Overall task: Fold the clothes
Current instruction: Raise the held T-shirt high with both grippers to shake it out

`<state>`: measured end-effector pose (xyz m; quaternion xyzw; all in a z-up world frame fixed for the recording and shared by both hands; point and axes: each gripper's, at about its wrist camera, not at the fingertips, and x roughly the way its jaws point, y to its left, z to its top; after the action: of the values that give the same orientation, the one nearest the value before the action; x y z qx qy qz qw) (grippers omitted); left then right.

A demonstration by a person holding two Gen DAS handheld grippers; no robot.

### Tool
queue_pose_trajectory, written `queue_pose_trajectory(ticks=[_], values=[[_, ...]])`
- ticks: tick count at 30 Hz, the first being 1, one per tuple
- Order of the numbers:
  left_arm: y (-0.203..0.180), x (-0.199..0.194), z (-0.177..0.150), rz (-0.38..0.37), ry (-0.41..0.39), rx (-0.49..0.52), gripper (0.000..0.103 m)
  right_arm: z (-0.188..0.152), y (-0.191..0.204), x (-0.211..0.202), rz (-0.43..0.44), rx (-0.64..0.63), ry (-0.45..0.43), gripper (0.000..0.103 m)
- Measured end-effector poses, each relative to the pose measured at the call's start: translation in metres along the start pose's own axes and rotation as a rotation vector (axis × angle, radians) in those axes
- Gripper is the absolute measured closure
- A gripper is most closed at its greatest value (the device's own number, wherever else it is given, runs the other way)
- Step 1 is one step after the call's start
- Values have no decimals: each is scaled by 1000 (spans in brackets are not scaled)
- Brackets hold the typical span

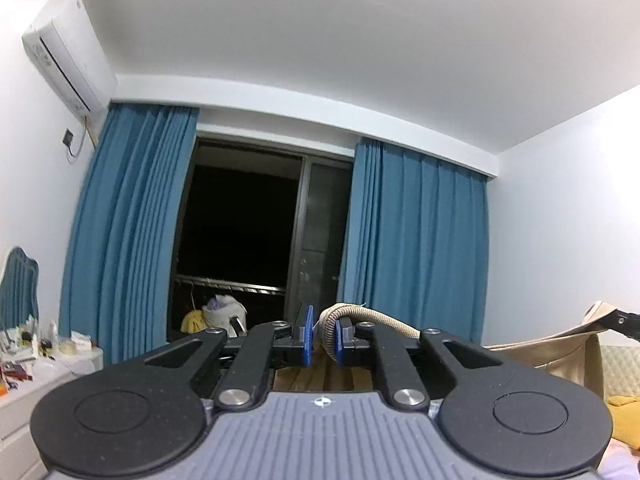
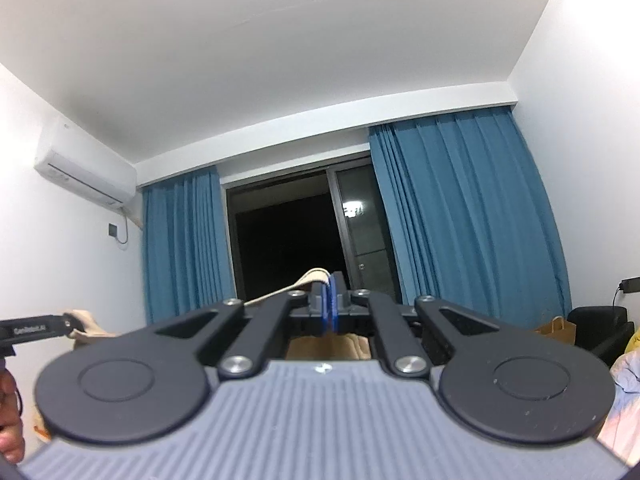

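A beige garment (image 1: pixel 560 344) is held up in the air between my two grippers. My left gripper (image 1: pixel 323 338) is closed on its ribbed beige hem (image 1: pixel 352 314), which loops over the right blue pad. My right gripper (image 2: pixel 329 306) is shut on another edge of the same garment (image 2: pixel 312 278), whose cloth runs off to the left. The right gripper's tip also shows at the right edge of the left wrist view (image 1: pixel 624 320). The left gripper shows at the left edge of the right wrist view (image 2: pixel 36 328). Most of the garment hangs hidden below both grippers.
Blue curtains (image 1: pixel 416 240) frame a dark window (image 1: pixel 240 220) straight ahead. A cluttered white dresser (image 1: pixel 36 364) stands at the left. An air conditioner (image 1: pixel 64 52) hangs high on the left wall. A black chair with a paper bag (image 2: pixel 560 330) is at the right.
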<state>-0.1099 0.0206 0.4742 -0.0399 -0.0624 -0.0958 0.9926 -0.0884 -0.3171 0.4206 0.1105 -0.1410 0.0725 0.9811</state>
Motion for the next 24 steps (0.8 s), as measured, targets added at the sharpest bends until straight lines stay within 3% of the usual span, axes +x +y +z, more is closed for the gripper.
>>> queue_pose_trajectory(ticks=[5, 10, 13, 16, 19, 24], values=[[21, 44, -46, 21, 65, 11, 90, -38, -1, 27, -26, -24, 73, 98], [57, 127, -135, 60, 138, 5, 78, -123, -13, 95, -72, -18, 167, 98], [83, 189, -210, 75, 189, 12, 78, -198, -33, 145, -117, 1, 202, 98], [110, 252, -295, 78, 279, -56, 88, -285, -57, 195, -145, 25, 224, 98], [128, 305, -386, 109, 339, -56, 91, -375, -80, 237, -164, 56, 271, 98], [161, 394, -529, 168, 491, -51, 93, -515, -115, 317, -219, 70, 479, 98]])
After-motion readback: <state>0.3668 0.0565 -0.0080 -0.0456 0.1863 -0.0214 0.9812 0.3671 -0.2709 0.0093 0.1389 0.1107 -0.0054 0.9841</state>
